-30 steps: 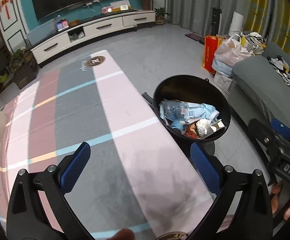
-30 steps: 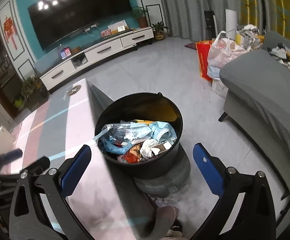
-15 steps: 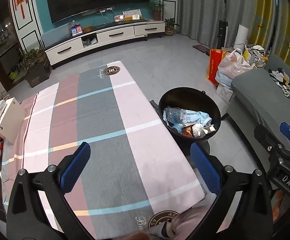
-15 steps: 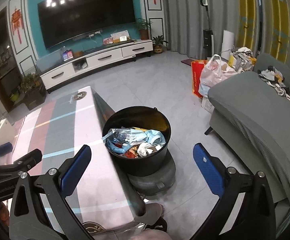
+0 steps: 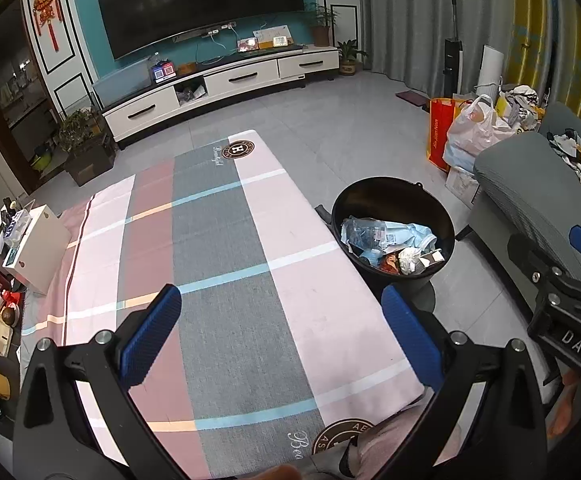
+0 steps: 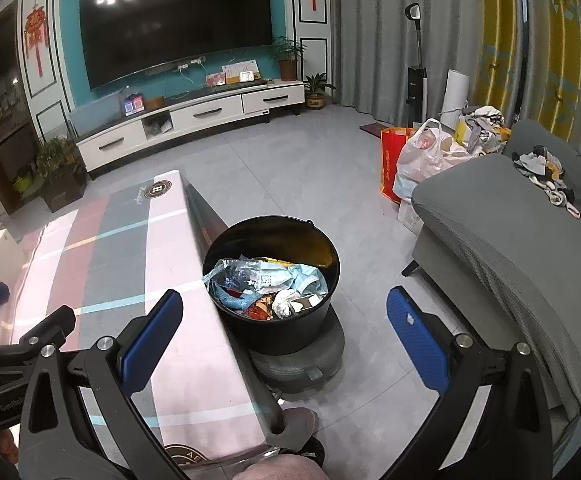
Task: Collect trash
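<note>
Trash (image 5: 390,242) fills the lower part of a black bucket (image 5: 442,216) standing on the grey tiled floor (image 5: 330,128), just beside the right edge of the counter (image 5: 218,248); crumpled plastic wrap, pale blue packaging, a white paper wad and some red and orange scraps lie piled inside it. From the right wrist view the bucket (image 6: 322,248) sits on a low round grey base (image 6: 310,360), touching or nearly touching the hanging side of the cloth. The counter carries a pink, grey and rose striped cloth with a round brown emblem at the far end and another at the near end. The left gripper (image 5: 280,336) hangs above the near part of the counter, its blue-padded fingers (image 5: 152,334) spread wide with nothing between them. The right gripper (image 6: 284,338) is held over the gap between counter edge and bucket, its fingers (image 6: 416,344) also wide apart and empty. A grey sofa (image 6: 502,216) stands to the right with clothes heaped on it, and plastic and red shopping bags (image 6: 418,156) sit on the floor at its far end. A large dark television (image 6: 174,24) hangs on a teal wall above a white cabinet (image 6: 194,116). Clutter and a white box (image 5: 36,248) line the counter's left side.
</note>
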{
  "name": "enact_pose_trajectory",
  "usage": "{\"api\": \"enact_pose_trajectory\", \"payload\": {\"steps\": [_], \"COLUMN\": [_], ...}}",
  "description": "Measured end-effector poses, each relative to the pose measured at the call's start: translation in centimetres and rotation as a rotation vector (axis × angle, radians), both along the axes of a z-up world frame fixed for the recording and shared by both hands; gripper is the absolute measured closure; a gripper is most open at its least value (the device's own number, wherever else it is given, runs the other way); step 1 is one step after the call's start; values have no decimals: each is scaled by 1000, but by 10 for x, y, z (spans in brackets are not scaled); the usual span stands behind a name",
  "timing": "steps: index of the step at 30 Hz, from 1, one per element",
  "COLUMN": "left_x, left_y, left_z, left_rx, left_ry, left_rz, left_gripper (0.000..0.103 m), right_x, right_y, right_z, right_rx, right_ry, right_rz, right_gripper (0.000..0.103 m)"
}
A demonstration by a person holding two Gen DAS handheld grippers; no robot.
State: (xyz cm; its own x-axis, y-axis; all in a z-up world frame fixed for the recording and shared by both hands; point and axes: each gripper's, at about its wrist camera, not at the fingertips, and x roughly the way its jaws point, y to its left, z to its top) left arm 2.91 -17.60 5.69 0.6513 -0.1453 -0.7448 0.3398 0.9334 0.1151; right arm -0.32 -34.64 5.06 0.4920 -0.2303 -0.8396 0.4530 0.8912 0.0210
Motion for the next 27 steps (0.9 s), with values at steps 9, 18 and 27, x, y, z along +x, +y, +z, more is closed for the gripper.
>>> {"api": "enact_pose_trajectory", "payload": {"steps": [9, 18, 27], "left_x": [5, 5, 5], "left_y": [0, 2, 2], "left_z": [-5, -7, -6], "left_rx": [-8, -18, -21], "left_ry": [22, 33, 33], "left_rz": [1, 2, 10], "left_gripper": [3, 3, 3], "right_x": [5, 8, 8], "right_y": [0, 4, 4], "right_z": [-4, -5, -4], "right_rx": [-8, -18, -20], "right_ry": [17, 29, 24], "right_rz": [2, 13, 15], "right_gripper": [3, 3, 3]}}
